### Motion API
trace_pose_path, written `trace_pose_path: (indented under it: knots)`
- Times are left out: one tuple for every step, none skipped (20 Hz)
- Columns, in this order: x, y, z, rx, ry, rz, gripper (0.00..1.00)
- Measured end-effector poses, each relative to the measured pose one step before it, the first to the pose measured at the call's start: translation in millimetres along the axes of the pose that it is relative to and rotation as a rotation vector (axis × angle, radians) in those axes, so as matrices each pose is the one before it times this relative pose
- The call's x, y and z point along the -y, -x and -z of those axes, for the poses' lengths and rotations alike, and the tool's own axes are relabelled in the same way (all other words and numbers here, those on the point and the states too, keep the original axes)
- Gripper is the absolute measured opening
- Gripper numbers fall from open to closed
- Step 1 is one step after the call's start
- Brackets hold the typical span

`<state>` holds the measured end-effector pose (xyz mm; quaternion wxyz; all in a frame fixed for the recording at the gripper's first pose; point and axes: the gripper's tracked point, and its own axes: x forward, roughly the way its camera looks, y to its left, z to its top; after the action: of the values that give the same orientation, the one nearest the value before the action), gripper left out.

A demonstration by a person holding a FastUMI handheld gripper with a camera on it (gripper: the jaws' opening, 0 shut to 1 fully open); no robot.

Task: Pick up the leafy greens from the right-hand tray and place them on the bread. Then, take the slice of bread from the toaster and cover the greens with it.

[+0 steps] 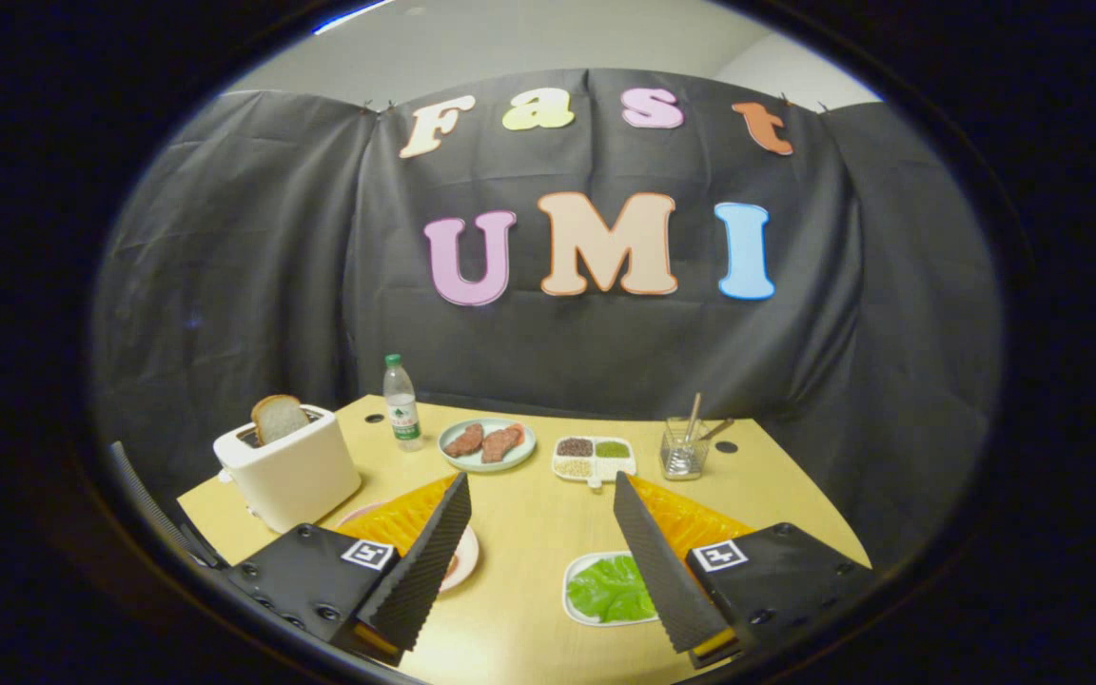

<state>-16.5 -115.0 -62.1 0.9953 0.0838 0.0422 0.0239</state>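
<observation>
**Nothing moved yet: greens in their tray, toast in the toaster**

The gripper [540,557] hangs above the table [529,533] with its jaws wide apart and nothing between them. By the look of things, no step of the task is done. The greens [611,588] lie flat in their white tray [575,609], low between the jaws and close against the inner side of the right finger, which hides the tray's right edge. The pile looks slightly longer along the line running from the near left to the far right, though the finger covers part of it, so its true long axis is hard to judge.

The plate [465,561] meant to receive the greens peeks out from behind the left finger; the bread on it is mostly hidden. Beyond the left jaw stands the toaster [289,473], with the slice [278,418] upright in its slot, its rounded top up and its broad face turned towards the gripper.

Left to do, as I judge it: grasp the greens, lay them on the bread, then fetch the slice and cover them.
</observation>
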Motion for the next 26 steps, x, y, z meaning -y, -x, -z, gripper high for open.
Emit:
trace_pose_path:
  knots:
    - [8.46, -2.42, 6.21, -0.01675, -0.01034, 0.00167, 0.97]
    - [7.79, -2.62, 4.74, -0.01447, -0.01332, 0.00336, 0.97]
    - [8.49, -3.4, 4.69, -0.01675, -0.01402, 0.00246, 0.97]
    - [8.51, -4.39, 5.61, -0.017, -0.01267, 0.0051, 0.97]
    - [8.61, -4.82, 7.61, -0.02589, -0.01032, 0.00514, 0.97]
    - [7.93, -5.7, 7.77, -0.02753, -0.00717, 0.00208, 0.97]
    - [7.52, -6.31, 9.01, -0.02951, -0.00698, 0.00241, 0.97]
    - [7.63, -5.9, 8.33, -0.02979, -0.0085, -0.00006, 0.97]
    - [6.64, -5.39, 7.54, -0.03061, -0.01101, -0.00395, 0.97]
    - [7.75, -7.51, 6.3, -0.02482, -0.01358, 0.0001, 0.98]
    - [8.22, -6.59, 3.93, -0.0178, -0.01617, 0.0023, 0.97]
    - [9.53, -8.03, 6.24, -0.01395, -0.02172, 0.0026, 0.96]
    - [10.1, -6.49, 3.13, -0.00819, -0.0279, 0.00563, 0.96]
    - [10.87, -5.59, 3.95, -0.00808, -0.02966, 0.00414, 0.95]
    - [11.08, -6.42, 3.38, -0.00636, -0.02814, 0.00747, 0.95]
    - [11.58, -7.29, 4.89, -0.00951, -0.02693, 0.00787, 0.95]
    - [10.52, -6.63, 4.4, -0.00864, -0.02619, 0.00823, 0.95]
    - [9.56, -6.64, 4.83, -0.01024, -0.02529, 0.00545, 0.96]
    - [8.6, -6.03, 4.47, -0.01153, -0.02307, 0.00148, 0.96]
    - [5.64, -6.48, 5.4, -0.01354, -0.02277, -0.00204, 0.96]
    - [4.74, -5.73, 5.81, -0.01681, -0.0201, -0.00468, 0.96]
    - [4.17, -5.45, 7.92, -0.01632, -0.01392, -0.00764, 0.96]
    - [3.4, -4.36, 7.4, -0.01598, -0.01402, -0.0066, 0.95]
    - [3.73, -6.76, 6.44, -0.01503, -0.01132, -0.00229, 0.95]
    - [4.62, -4.97, 5.3, -0.01469, -0.01034, 0.00164, 0.95]
    - [5.0, -4.86, 6.01, -0.0129, -0.01041, 0.00228, 0.95]
